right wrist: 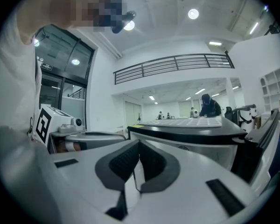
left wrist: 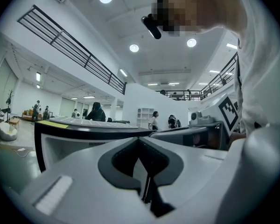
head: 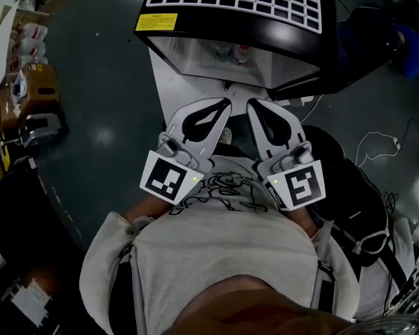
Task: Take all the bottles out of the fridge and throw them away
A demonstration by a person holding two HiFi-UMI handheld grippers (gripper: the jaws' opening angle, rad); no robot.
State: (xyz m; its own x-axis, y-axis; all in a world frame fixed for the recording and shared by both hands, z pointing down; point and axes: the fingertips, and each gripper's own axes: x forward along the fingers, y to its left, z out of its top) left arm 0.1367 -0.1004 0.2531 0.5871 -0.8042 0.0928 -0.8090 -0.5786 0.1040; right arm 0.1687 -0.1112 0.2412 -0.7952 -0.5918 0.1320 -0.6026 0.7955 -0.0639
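Left gripper (head: 223, 107), right gripper (head: 254, 107): both closed, empty, noses toward fridge (head: 216, 25).

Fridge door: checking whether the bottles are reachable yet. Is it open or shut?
Open. The head view looks past the fridge top into its lit white interior, where bottles show; the door stands swung aside.
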